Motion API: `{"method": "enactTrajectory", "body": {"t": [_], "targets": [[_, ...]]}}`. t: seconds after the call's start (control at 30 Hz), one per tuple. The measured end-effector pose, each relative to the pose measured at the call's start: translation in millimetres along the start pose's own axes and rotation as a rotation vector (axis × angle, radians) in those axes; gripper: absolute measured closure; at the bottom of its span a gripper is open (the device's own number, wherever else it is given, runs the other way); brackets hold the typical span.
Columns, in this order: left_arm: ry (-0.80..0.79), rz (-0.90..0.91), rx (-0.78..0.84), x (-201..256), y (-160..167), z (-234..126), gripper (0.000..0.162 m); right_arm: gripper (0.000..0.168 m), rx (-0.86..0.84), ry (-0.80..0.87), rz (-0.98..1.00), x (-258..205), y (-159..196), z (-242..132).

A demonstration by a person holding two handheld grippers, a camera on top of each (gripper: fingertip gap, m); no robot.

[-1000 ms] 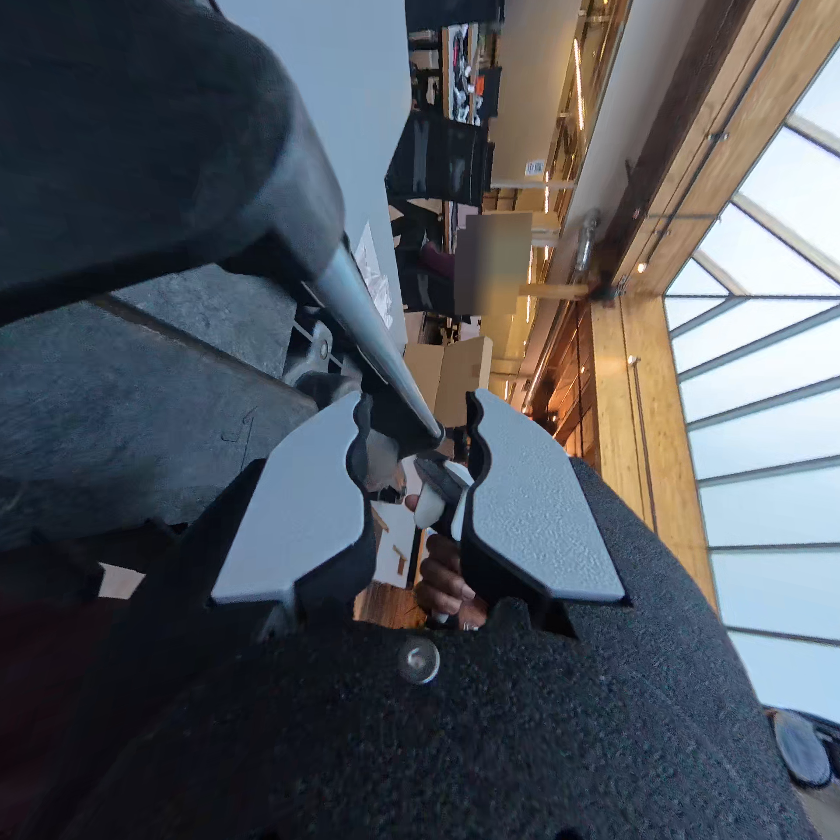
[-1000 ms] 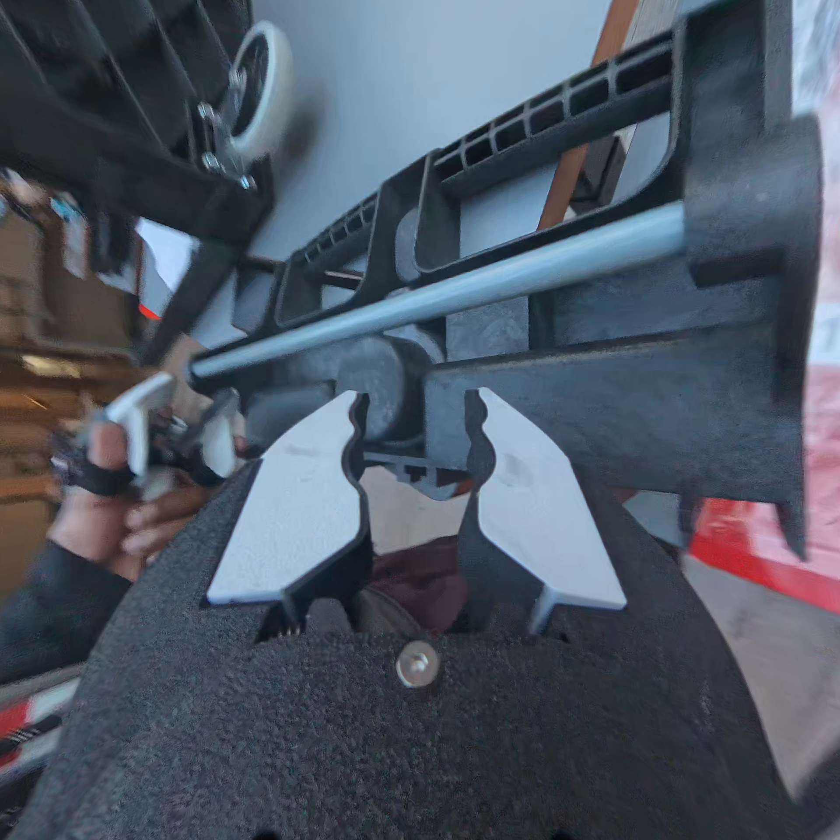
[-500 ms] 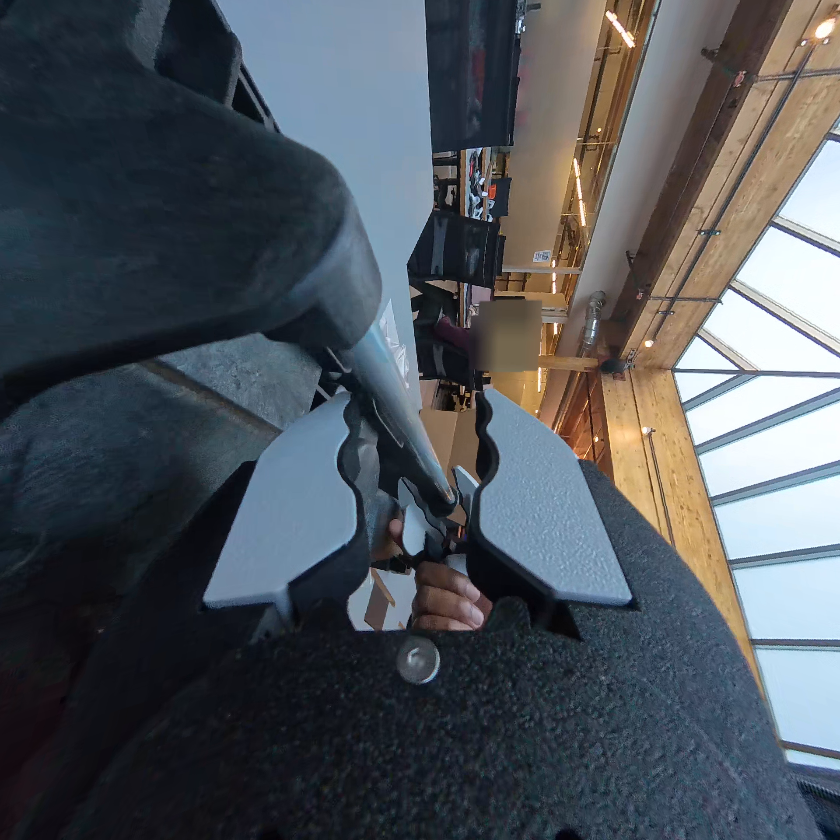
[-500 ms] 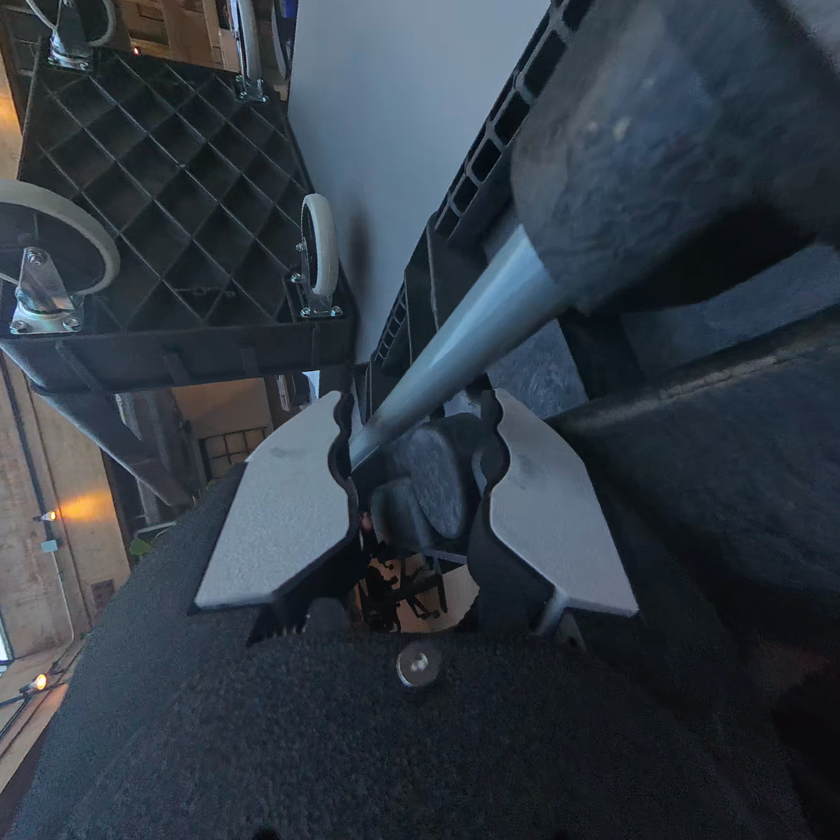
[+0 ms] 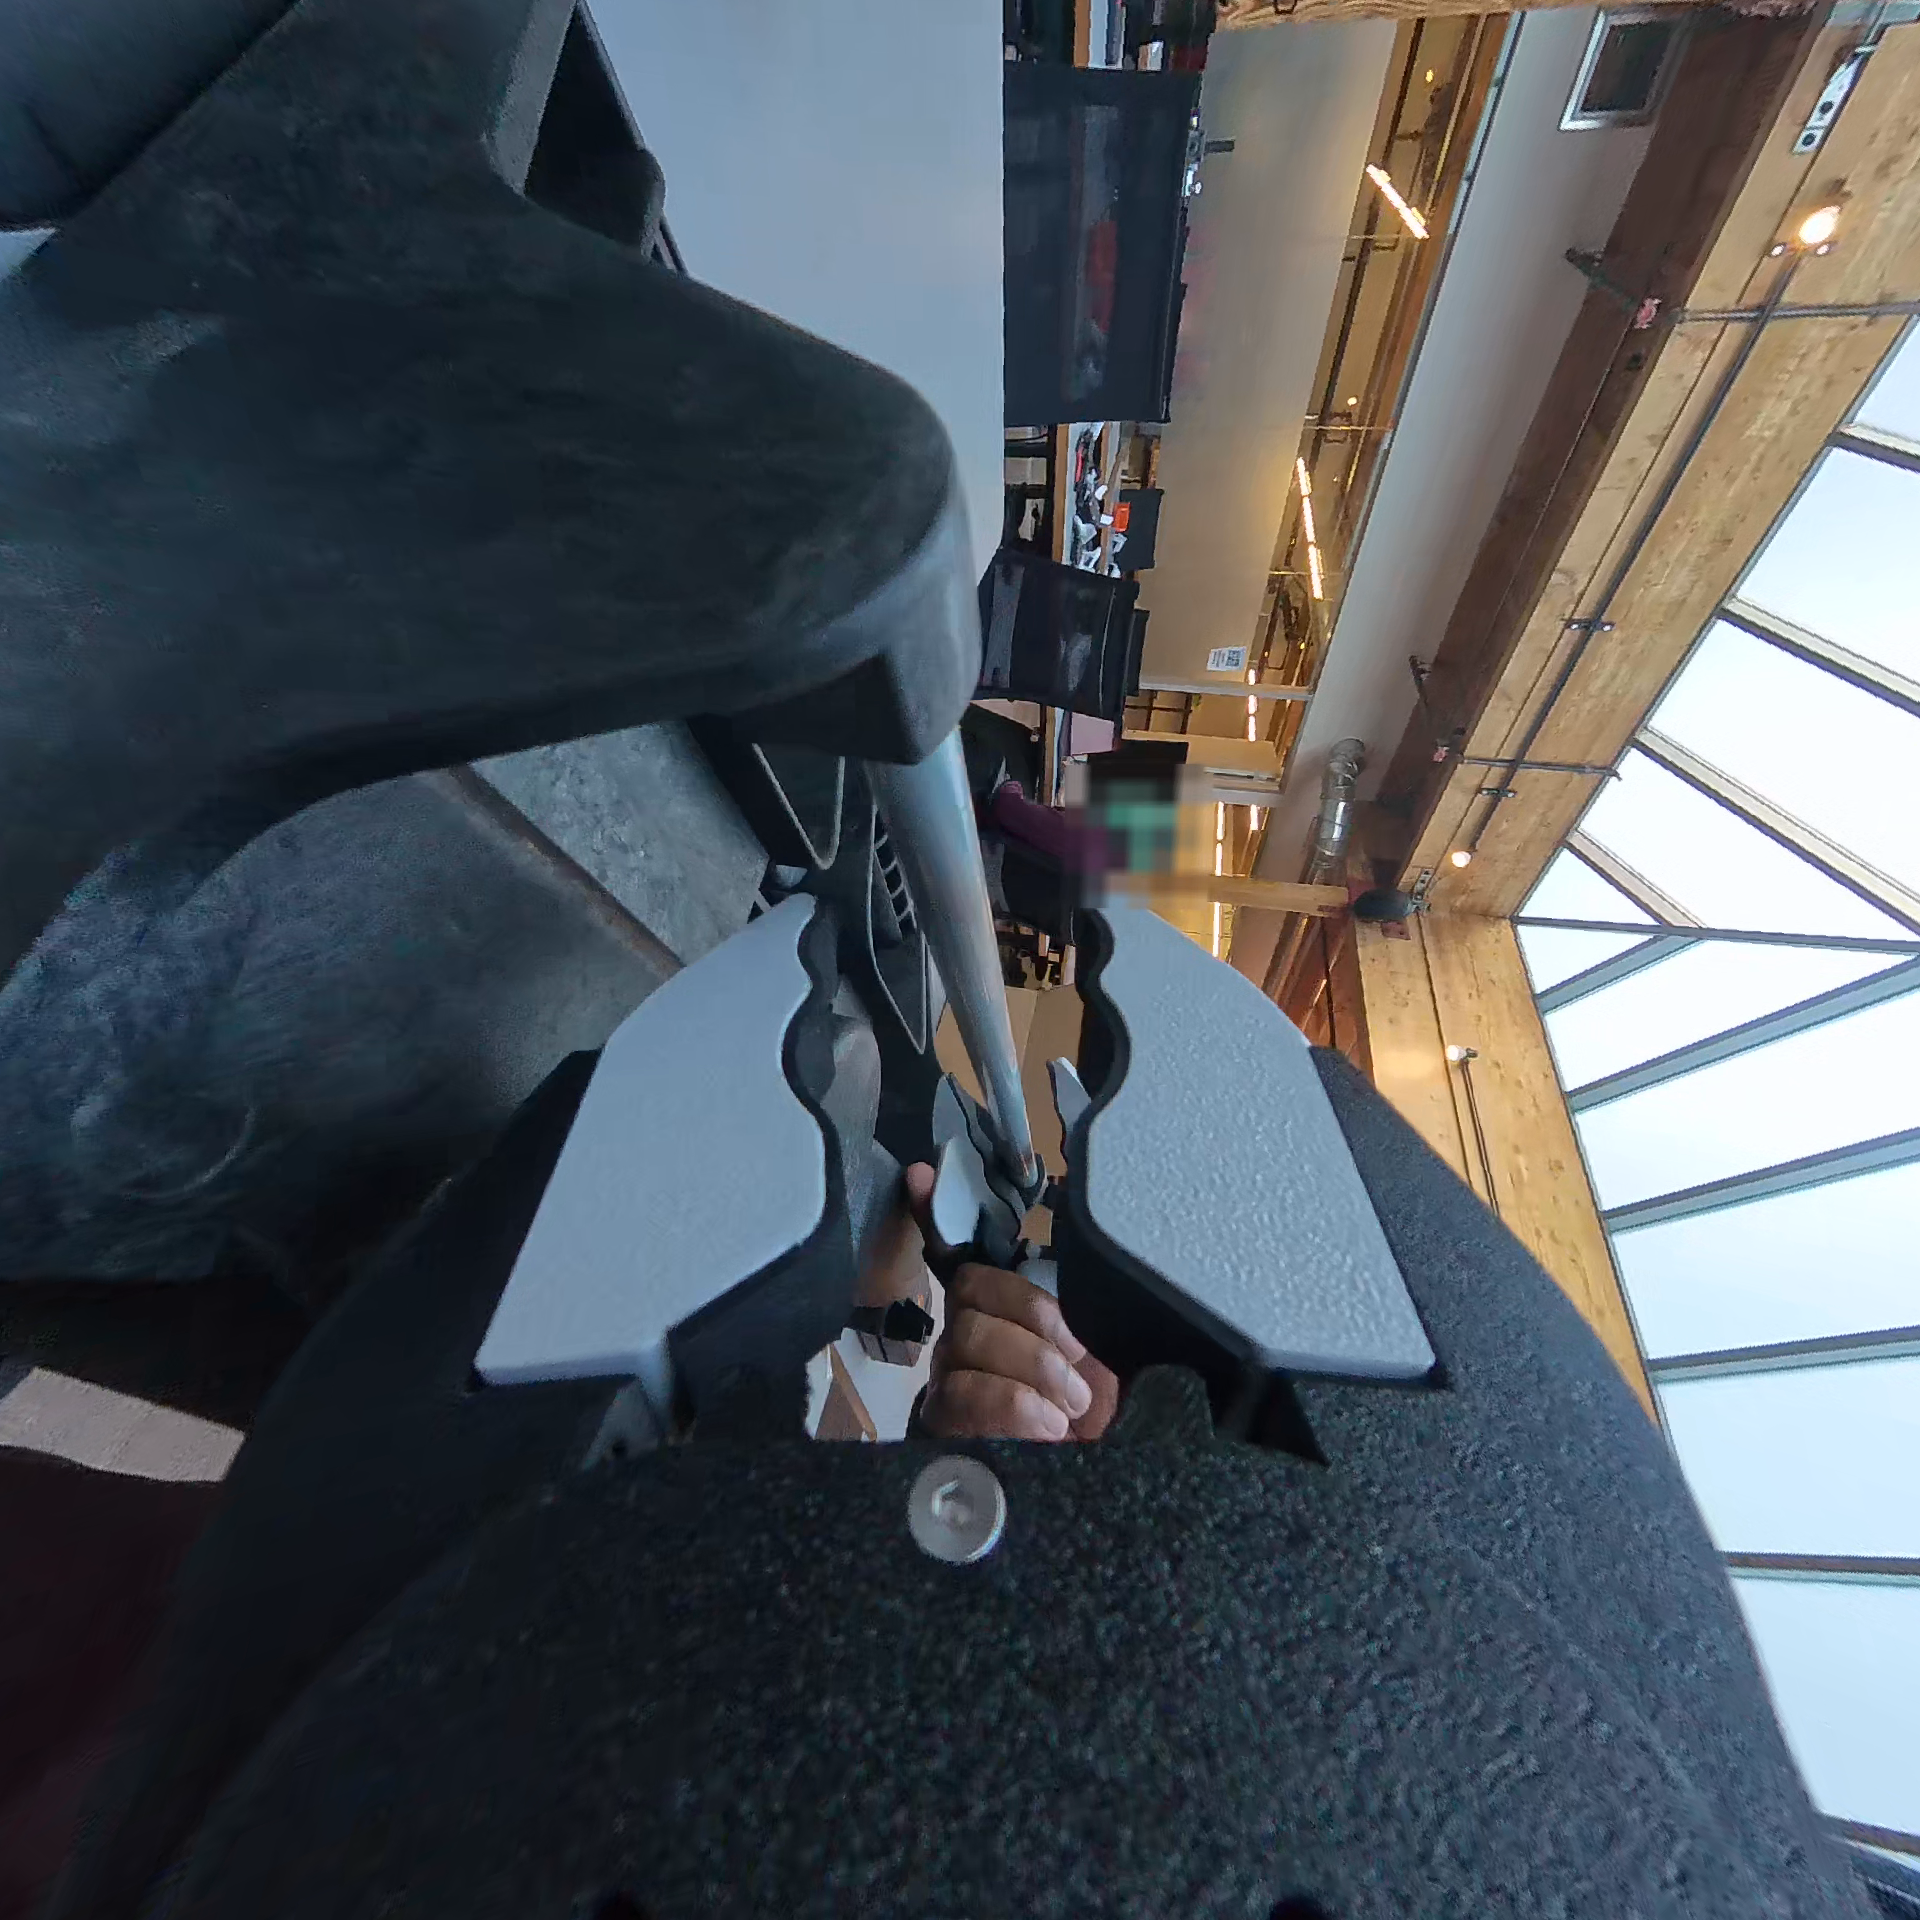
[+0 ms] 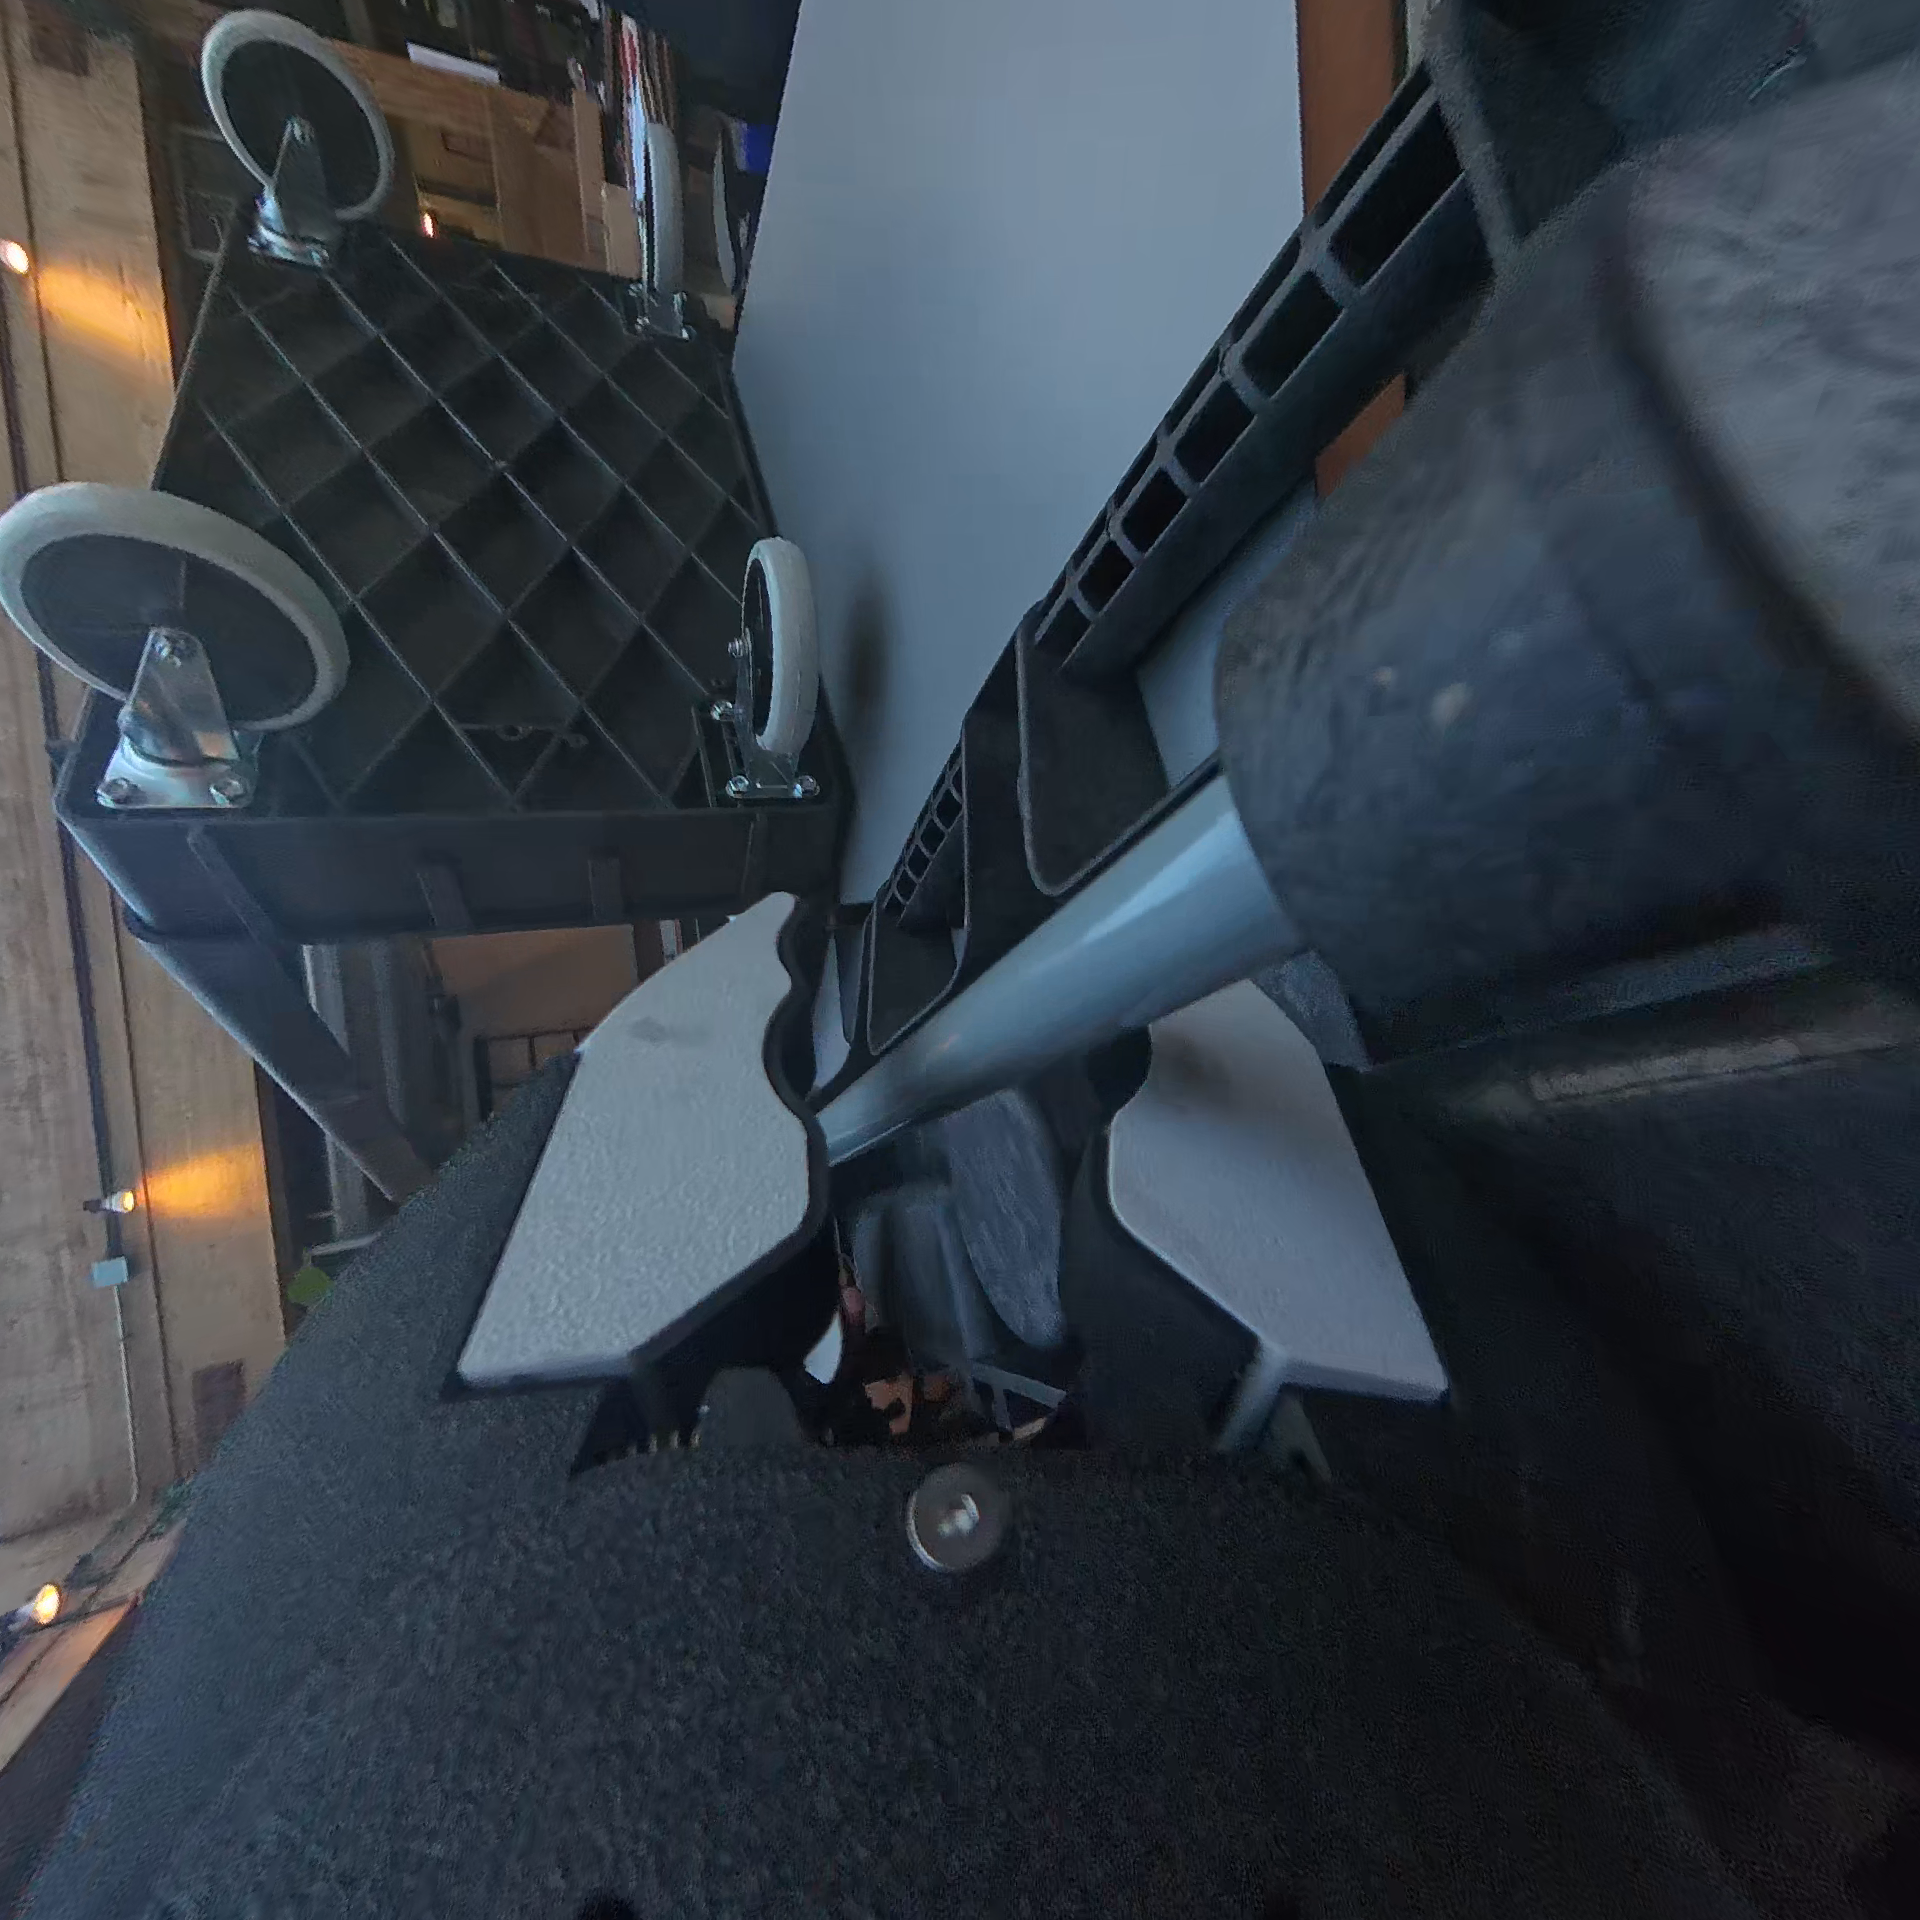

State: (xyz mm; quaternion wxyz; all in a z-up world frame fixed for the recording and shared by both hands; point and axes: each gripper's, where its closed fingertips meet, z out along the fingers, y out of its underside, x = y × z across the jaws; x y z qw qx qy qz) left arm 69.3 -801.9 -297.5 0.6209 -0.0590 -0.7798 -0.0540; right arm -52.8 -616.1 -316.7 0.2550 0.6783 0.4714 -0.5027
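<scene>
The left gripper (image 5: 951,1023) stands with its jaws apart, a thin grey metal rod (image 5: 961,940) running through the gap without clear contact. The rod comes out of a bulky black plastic housing (image 5: 416,499). Farther down the rod, the right gripper (image 5: 992,1174) closes around its end, held by a bare hand (image 5: 1013,1361). In the right wrist view, the rod (image 6: 1039,997) meets that gripper's (image 6: 961,1049) left finger (image 6: 675,1132). Beyond, a black ribbed plastic cart base (image 6: 447,582) shows grey caster wheels (image 6: 156,603)
</scene>
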Motion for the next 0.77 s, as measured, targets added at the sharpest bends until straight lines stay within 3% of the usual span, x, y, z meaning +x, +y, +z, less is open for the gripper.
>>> {"method": "enactTrajectory", "body": {"t": [0.27, 0.77], "targets": [[-0.099, 0.035, 0.018, 1, -10, 17, 0.119, 0.12, 0.084, 0.011, 0.073, -2, -9, -8], [-0.068, -0.028, 0.107, -7, -36, 26, 0.14, 0.129, 0.087, 0.053, 0.106, 9, -21, 1]]}}
